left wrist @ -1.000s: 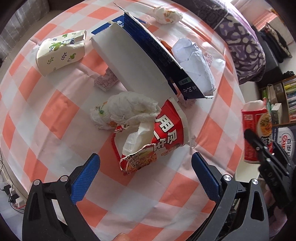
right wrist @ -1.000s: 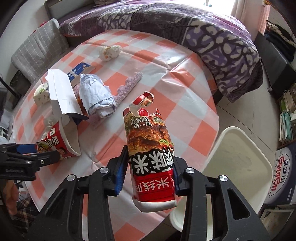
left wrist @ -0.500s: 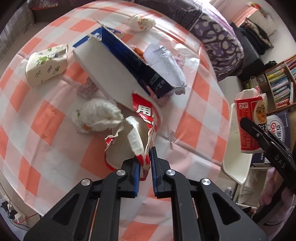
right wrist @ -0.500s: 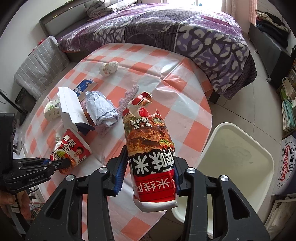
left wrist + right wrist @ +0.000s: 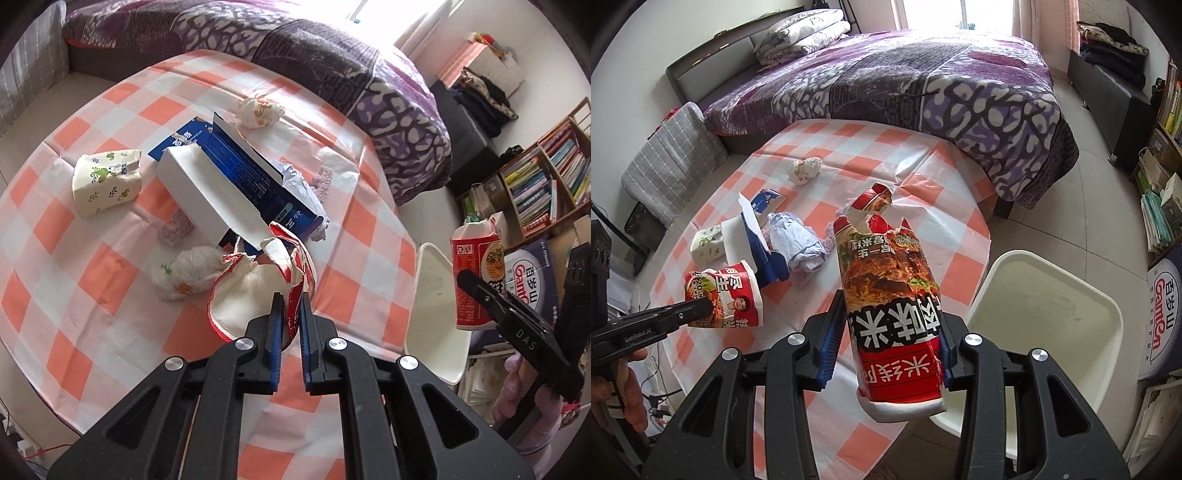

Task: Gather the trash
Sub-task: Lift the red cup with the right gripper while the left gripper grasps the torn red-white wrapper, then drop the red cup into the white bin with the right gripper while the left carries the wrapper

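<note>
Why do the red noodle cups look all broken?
Both are torn trash. The tall cup in the right tool has a ripped, jagged top. The left tool pinches the other cup by its torn rim.

**Readable text on the trash and the tools**

The tall red noodle cup [image 5: 892,295] shows large white Chinese characters, upside down, including 米线. The torn red cup [image 5: 726,295] at nine o'clock reads 用尽一生. The left gripper [image 5: 657,321] arm says "GenRobot.AI"; the right gripper [image 5: 517,332] says "DAS". A box [image 5: 1163,314] at three o'clock reads "GanEn".
</note>
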`<action>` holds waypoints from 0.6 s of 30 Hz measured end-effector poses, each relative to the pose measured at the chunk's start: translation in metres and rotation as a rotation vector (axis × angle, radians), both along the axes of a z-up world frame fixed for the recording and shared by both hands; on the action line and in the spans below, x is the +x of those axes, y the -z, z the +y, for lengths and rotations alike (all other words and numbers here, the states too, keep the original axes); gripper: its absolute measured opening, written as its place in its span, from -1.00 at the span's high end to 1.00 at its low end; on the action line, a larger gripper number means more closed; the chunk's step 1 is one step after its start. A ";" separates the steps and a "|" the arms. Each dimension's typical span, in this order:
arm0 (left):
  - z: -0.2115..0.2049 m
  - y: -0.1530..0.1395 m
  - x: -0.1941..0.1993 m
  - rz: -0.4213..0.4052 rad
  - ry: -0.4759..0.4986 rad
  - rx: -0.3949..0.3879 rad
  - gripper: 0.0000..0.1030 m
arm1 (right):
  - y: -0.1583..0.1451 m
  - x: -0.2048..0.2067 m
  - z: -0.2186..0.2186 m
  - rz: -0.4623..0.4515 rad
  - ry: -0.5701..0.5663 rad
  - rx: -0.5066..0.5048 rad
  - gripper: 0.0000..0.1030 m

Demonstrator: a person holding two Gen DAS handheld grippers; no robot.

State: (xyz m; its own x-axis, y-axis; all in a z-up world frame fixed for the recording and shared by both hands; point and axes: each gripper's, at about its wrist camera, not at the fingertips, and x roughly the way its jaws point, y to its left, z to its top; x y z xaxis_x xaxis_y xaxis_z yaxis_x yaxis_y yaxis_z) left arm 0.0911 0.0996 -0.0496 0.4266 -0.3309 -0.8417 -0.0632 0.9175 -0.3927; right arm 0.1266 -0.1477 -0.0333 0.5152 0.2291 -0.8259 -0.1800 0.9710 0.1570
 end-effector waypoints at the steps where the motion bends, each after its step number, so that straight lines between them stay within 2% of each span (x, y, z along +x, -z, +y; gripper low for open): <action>1: 0.000 -0.005 -0.001 -0.017 -0.003 -0.008 0.84 | -0.001 -0.002 -0.001 -0.004 0.003 0.002 0.22; 11: -0.002 -0.053 -0.015 -0.235 -0.020 -0.043 0.84 | -0.017 -0.019 -0.016 -0.060 0.039 0.046 0.22; 18: -0.016 -0.067 -0.016 -0.294 -0.006 -0.045 0.84 | -0.021 -0.026 -0.032 -0.078 0.074 0.054 0.21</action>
